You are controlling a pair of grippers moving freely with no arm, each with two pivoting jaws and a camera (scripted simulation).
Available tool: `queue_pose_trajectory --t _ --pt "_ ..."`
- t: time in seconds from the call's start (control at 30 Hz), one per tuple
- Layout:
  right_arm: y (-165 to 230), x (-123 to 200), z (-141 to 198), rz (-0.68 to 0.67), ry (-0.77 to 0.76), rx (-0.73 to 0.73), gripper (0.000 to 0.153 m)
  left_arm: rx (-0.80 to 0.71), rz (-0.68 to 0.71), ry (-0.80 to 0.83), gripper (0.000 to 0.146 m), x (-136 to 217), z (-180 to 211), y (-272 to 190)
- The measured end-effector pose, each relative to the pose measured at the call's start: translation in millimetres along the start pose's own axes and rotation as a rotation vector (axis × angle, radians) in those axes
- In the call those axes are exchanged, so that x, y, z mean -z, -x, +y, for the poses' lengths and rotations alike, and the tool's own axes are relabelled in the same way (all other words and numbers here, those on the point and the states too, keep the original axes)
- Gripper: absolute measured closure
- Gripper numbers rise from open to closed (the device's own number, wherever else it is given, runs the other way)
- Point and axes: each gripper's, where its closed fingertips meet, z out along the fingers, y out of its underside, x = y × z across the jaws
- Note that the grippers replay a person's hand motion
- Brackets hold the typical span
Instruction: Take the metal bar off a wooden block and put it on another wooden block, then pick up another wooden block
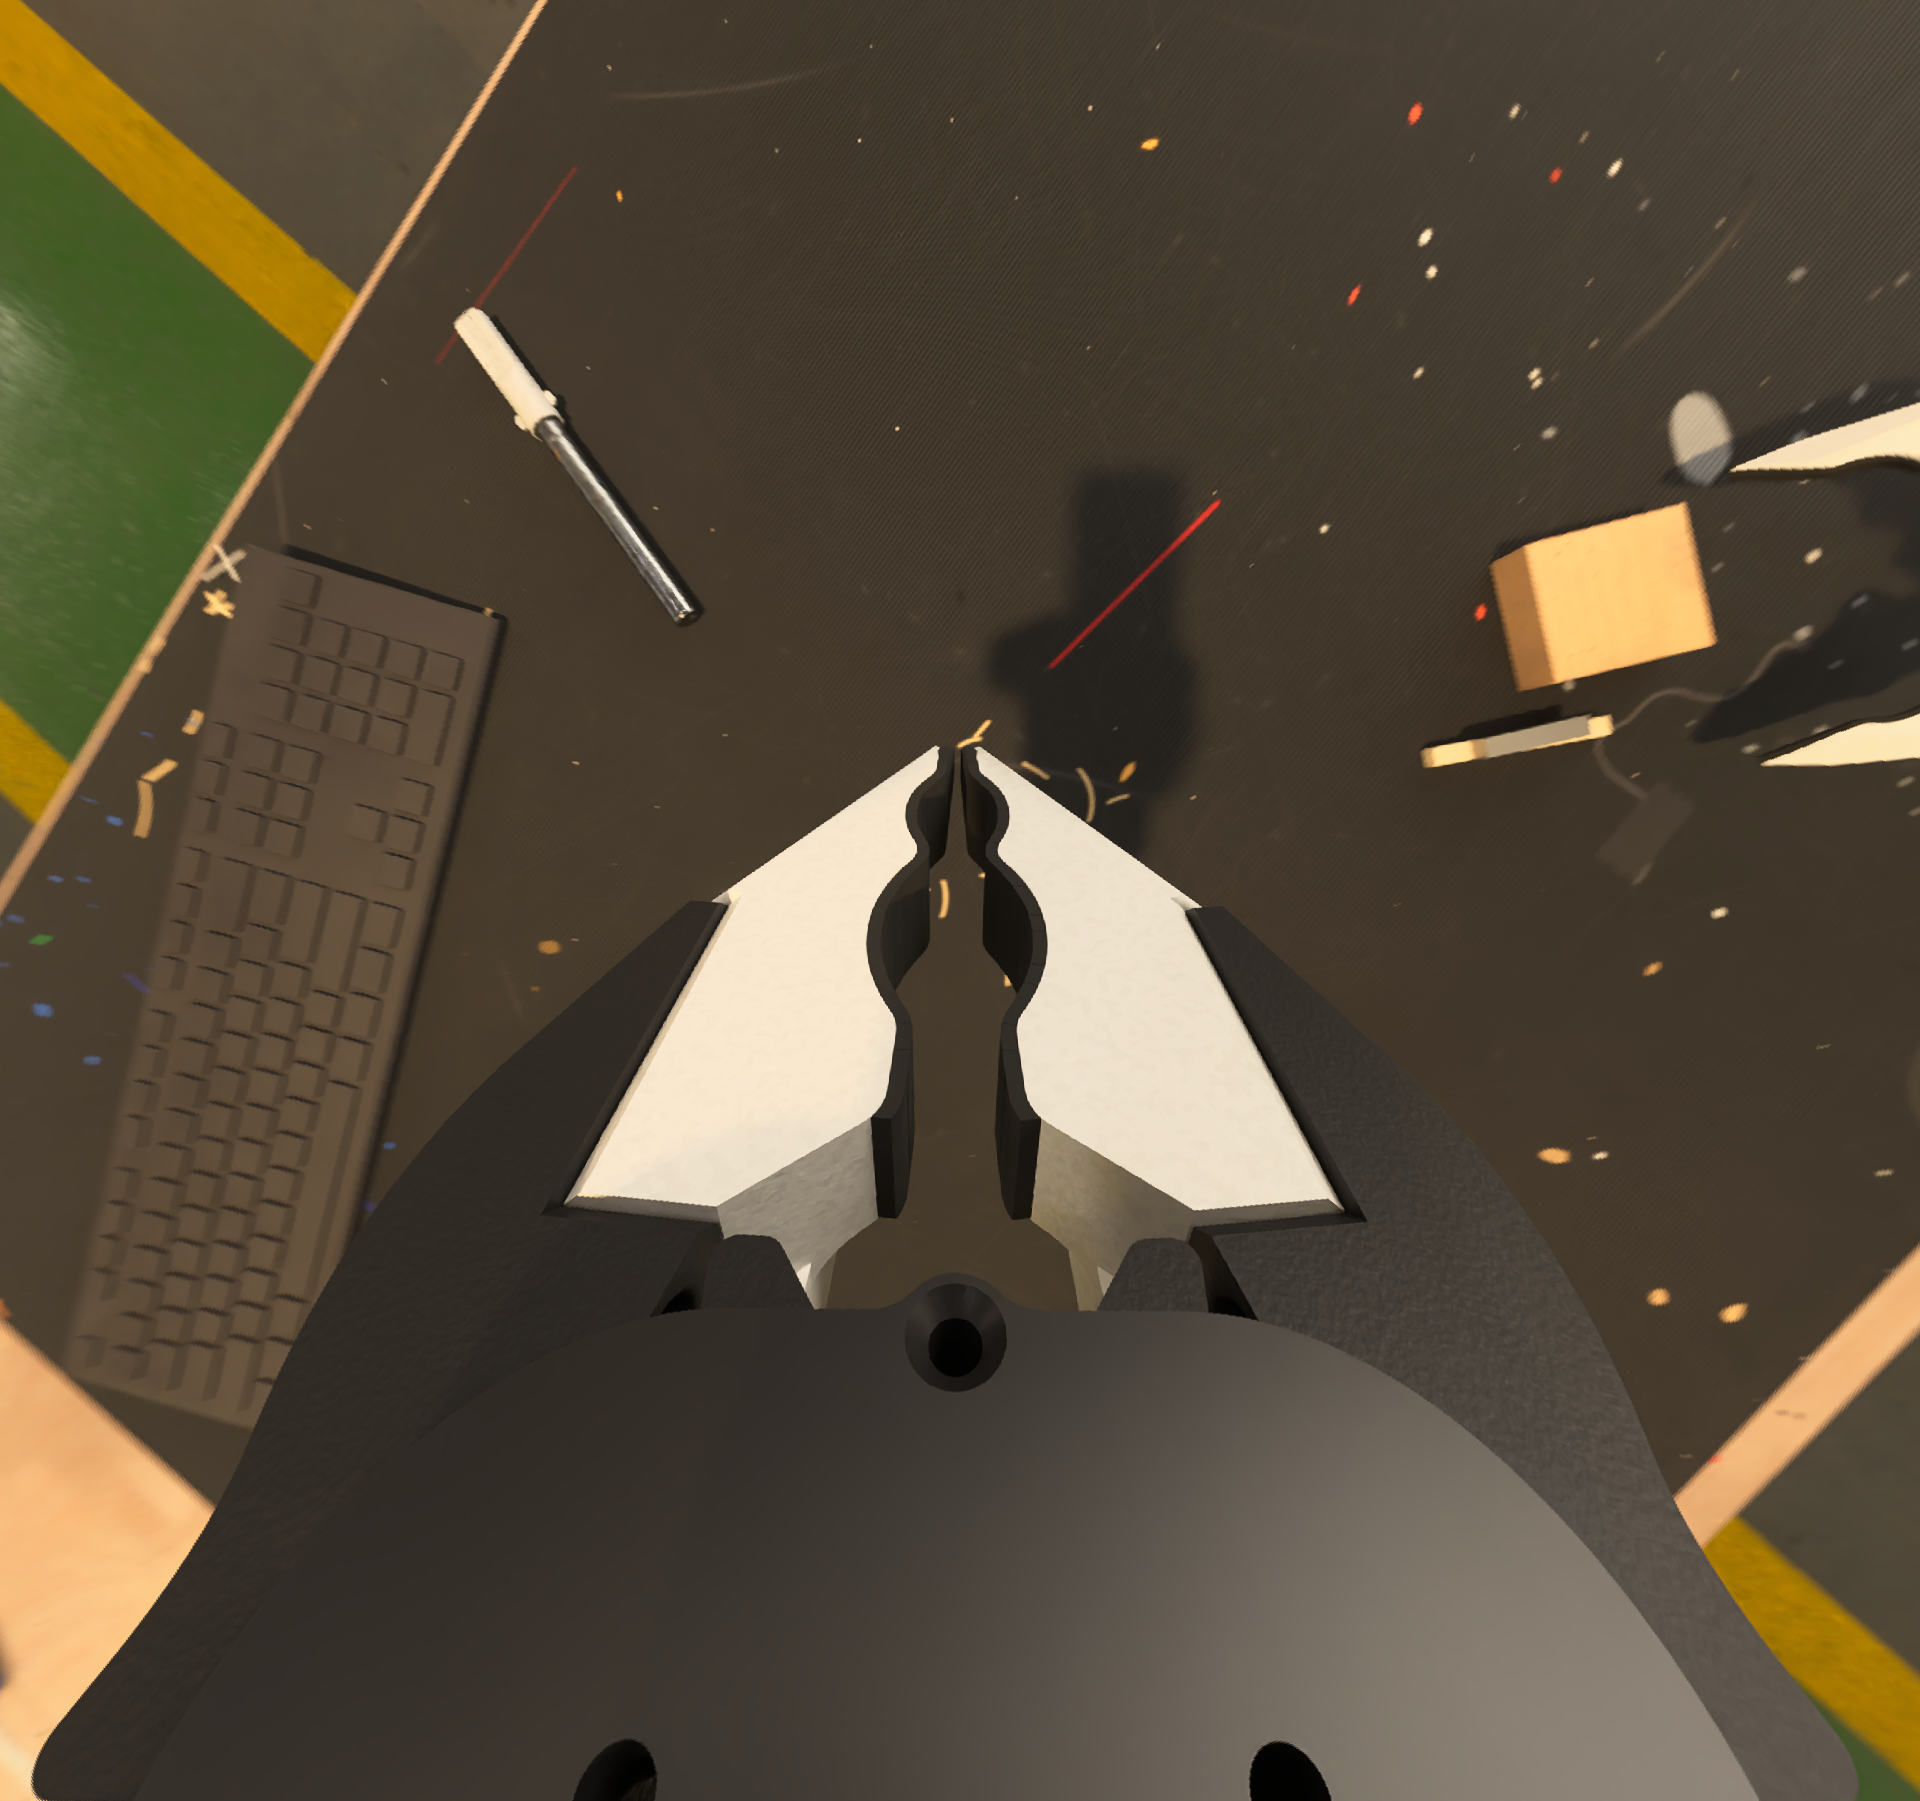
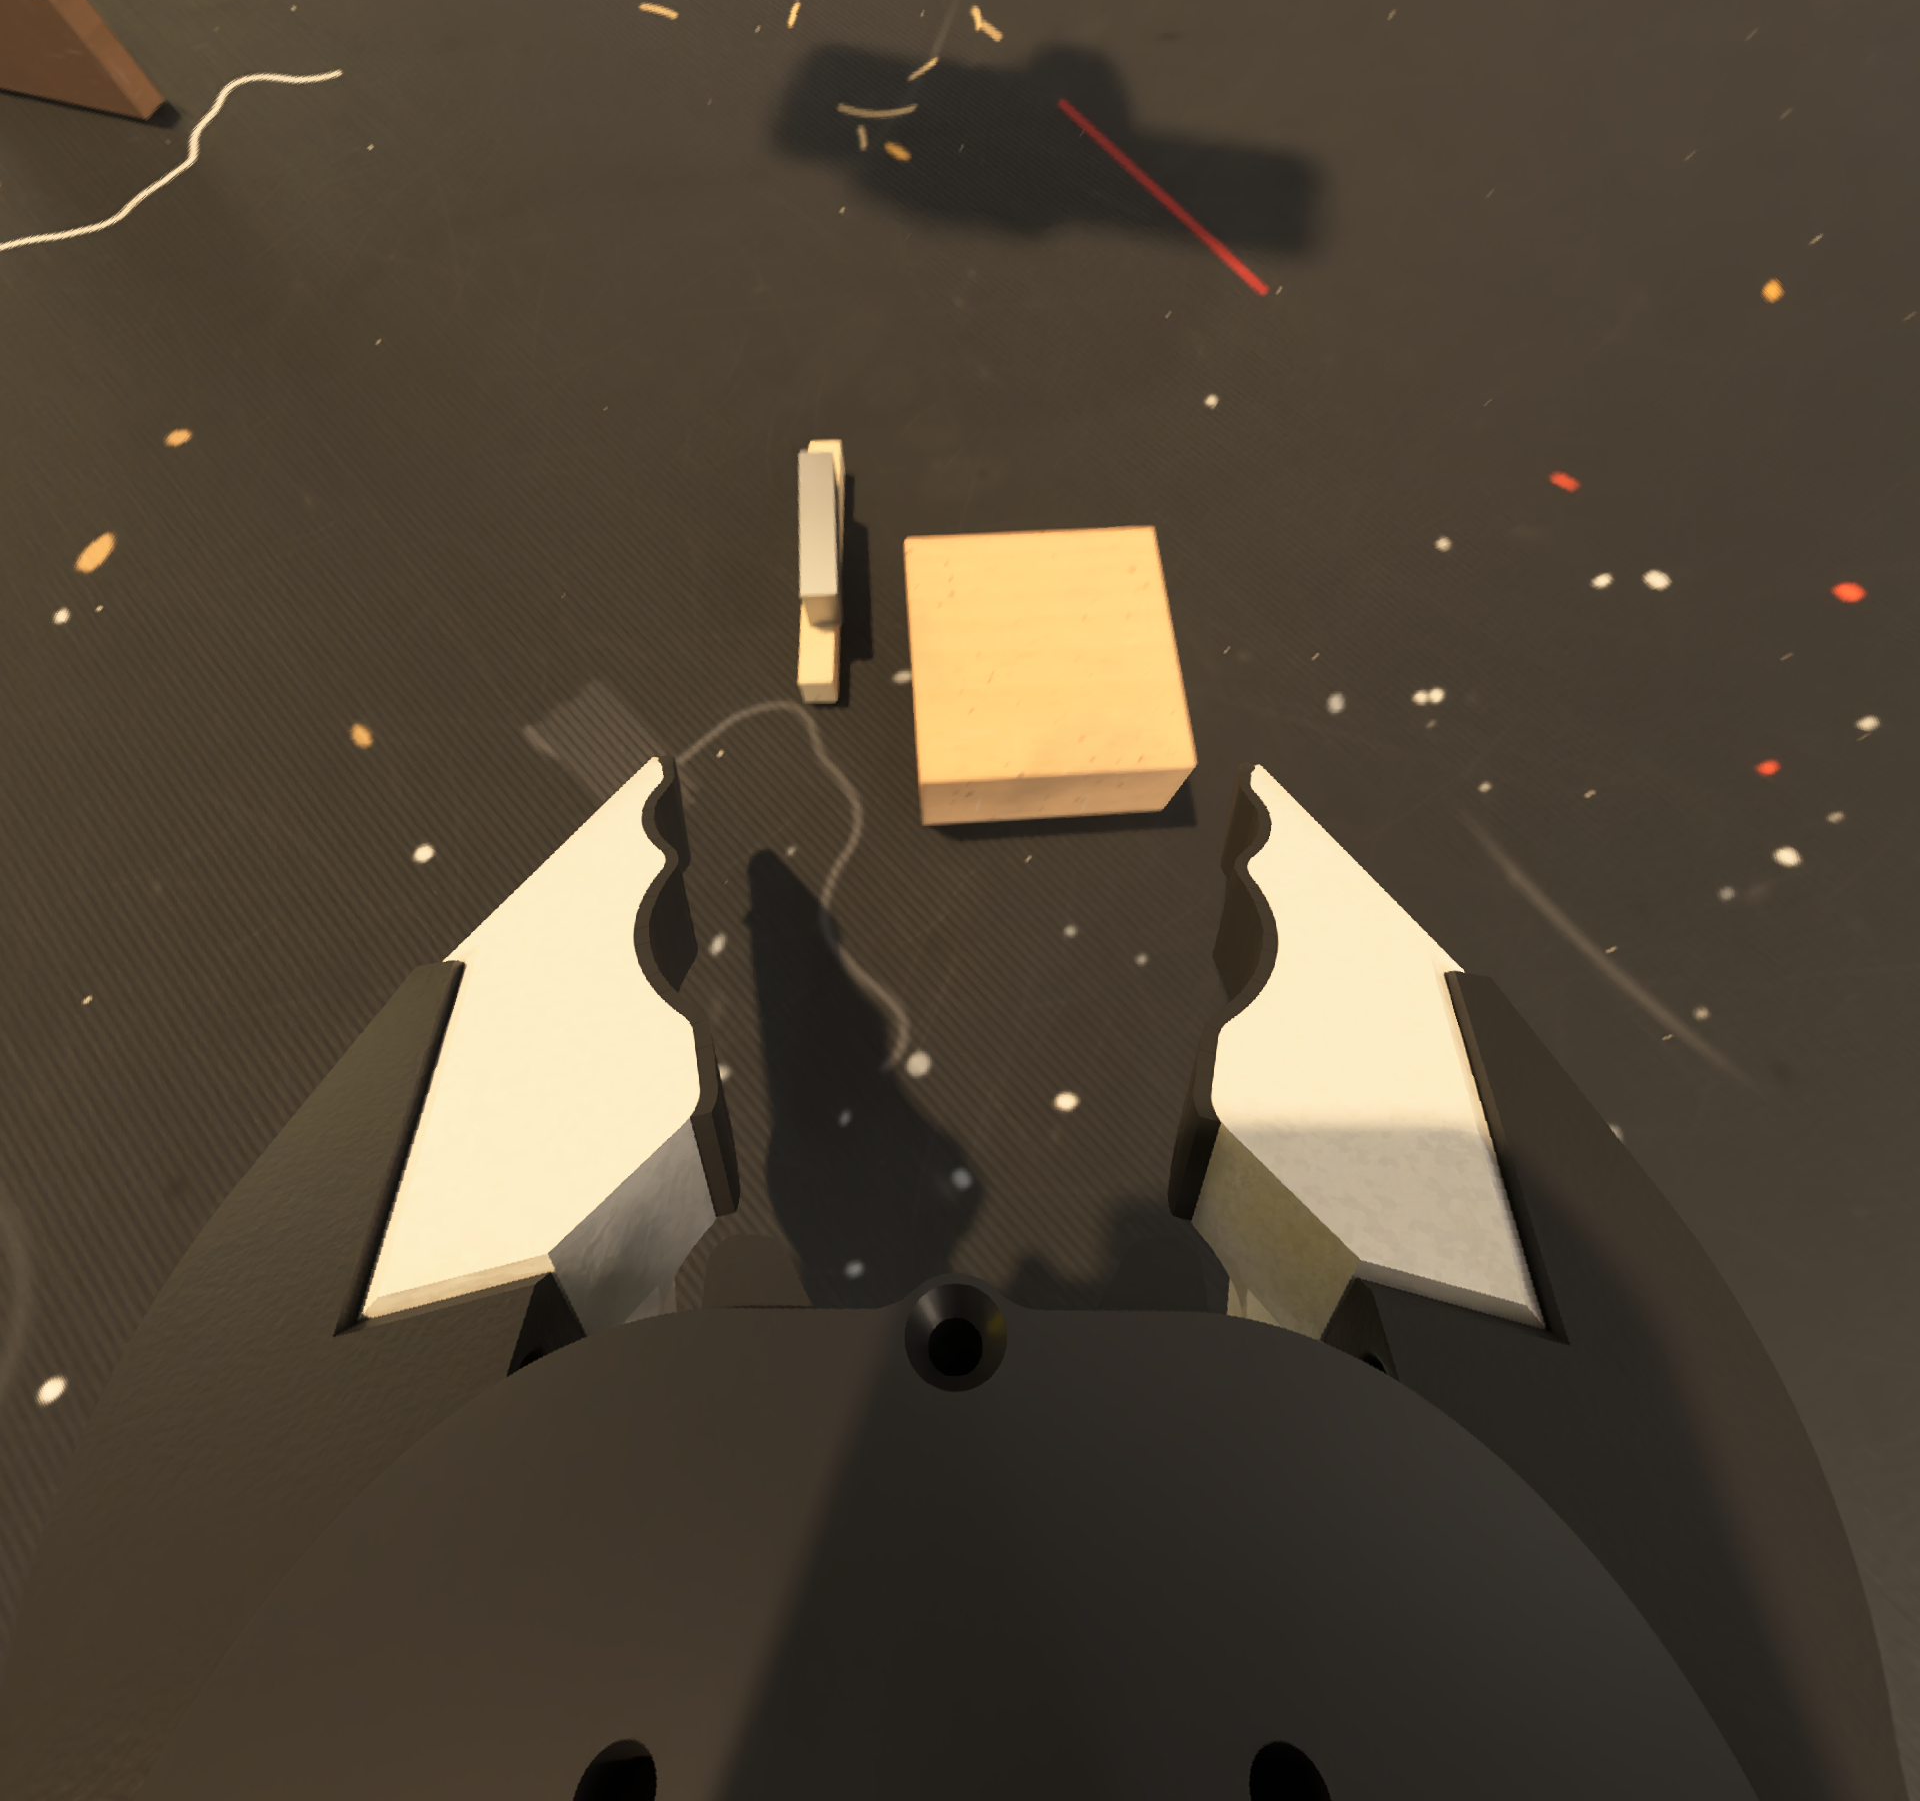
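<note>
A short grey metal bar [image 2: 818,530] lies along a thin pale wooden slat [image 2: 819,665] on the dark table. A larger pale wooden block [image 2: 1044,650] sits just right of the slat, apart from it. My right gripper [image 2: 956,769] is open and empty, its fingertips just short of the larger block's near face. In the left wrist view the block [image 1: 1600,593], the slat [image 1: 1517,741] and the right gripper [image 1: 1756,613] show at the far right. My left gripper [image 1: 956,754] is shut and empty above bare table, well left of the blocks.
A dark keyboard [image 1: 281,972] lies by the table's left edge [image 1: 416,224]. A metal rod with a white handle [image 1: 577,468] lies beyond it. A brown wooden piece [image 2: 73,37] and a white string [image 2: 208,120] sit far left of the right gripper.
</note>
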Motion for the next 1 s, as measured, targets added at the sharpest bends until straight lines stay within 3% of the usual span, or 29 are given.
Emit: queue_pose_trajectory --t 0.17,0.27,0.43,0.63,0.87,1.0 --pt "-19.4 6.2 -23.7 0.045 -0.131 0.15 0.043 0.111 0.071 -0.042 0.146 0.1 0.5 1.4" --pt "-34.1 1.7 -22.1 -0.025 -0.133 0.269 0.043 0.115 0.076 -0.039 0.146 0.2 0.6 1.7" --pt "-26.7 -13.8 -22.7 -0.191 -0.069 0.176 0.04 0.082 0.044 0.011 0.146 0.3 0.2 1.3" --pt "-23.6 -33.9 -6.7 -0.209 0.007 0.219 0.036 0.074 0.045 0.032 0.146 0.5 0.1 1.1" --pt "-15.9 -47.2 1.5 -0.164 0.034 0.186 0.048 0.051 0.039 0.049 0.146 0.4 -0.1 1.0" --pt "-16.9 -47.6 -1.4 -0.103 0.019 0.133 0.076 0.052 0.038 0.046 0.146 0.4 0.0 0.9"
